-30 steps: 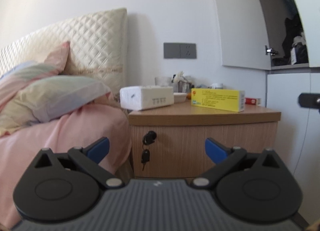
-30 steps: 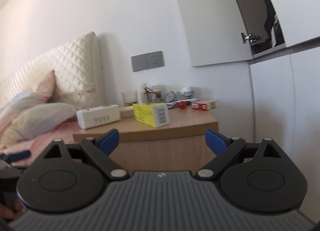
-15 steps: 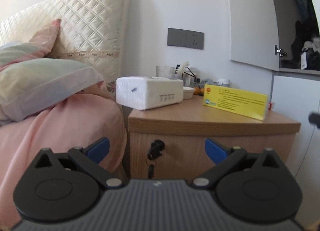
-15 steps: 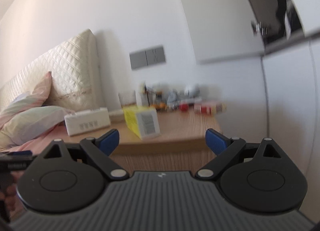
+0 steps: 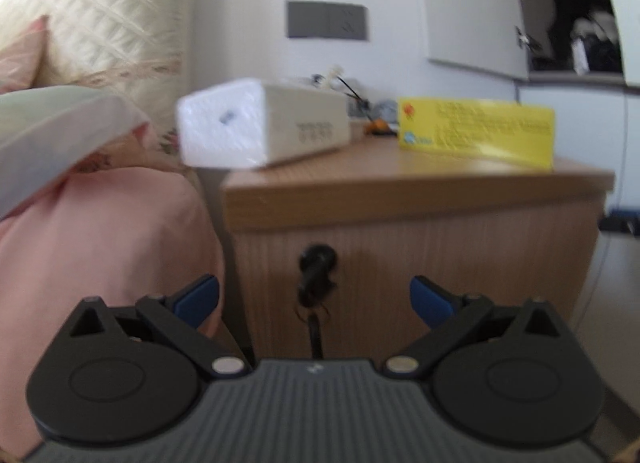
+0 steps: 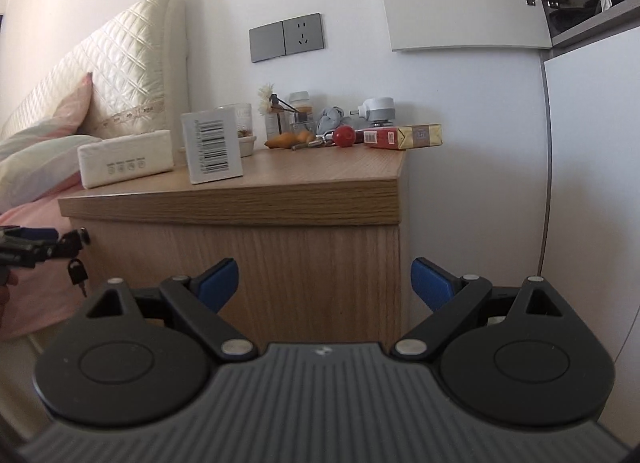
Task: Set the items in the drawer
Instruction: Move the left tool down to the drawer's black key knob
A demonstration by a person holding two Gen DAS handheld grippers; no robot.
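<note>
A wooden nightstand [image 5: 416, 187] [image 6: 280, 199] has a shut drawer front [image 5: 440, 263] with a black key [image 5: 316, 271] in its lock. On top lie a white tissue pack [image 5: 260, 127] [image 6: 126, 159] and a yellow box [image 5: 476, 131] that shows its barcode end in the right wrist view [image 6: 212, 147]. My left gripper [image 5: 314, 299] is open and empty, close in front of the key; it also shows in the right wrist view [image 6: 28, 247] at the lock. My right gripper [image 6: 324, 281] is open and empty before the nightstand's right corner.
At the back of the nightstand stand a red and gold carton [image 6: 404, 137], a red ball [image 6: 345, 135], small bottles [image 6: 298, 115] and a glass [image 6: 240, 119]. A bed with pink sheet [image 5: 100, 243] and pillows is at the left. A white wardrobe [image 6: 592, 183] stands at the right.
My left gripper has moved forward and lower, close to the key in the drawer lock. My right gripper has swung nearer the nightstand's right corner. Both stay open.
</note>
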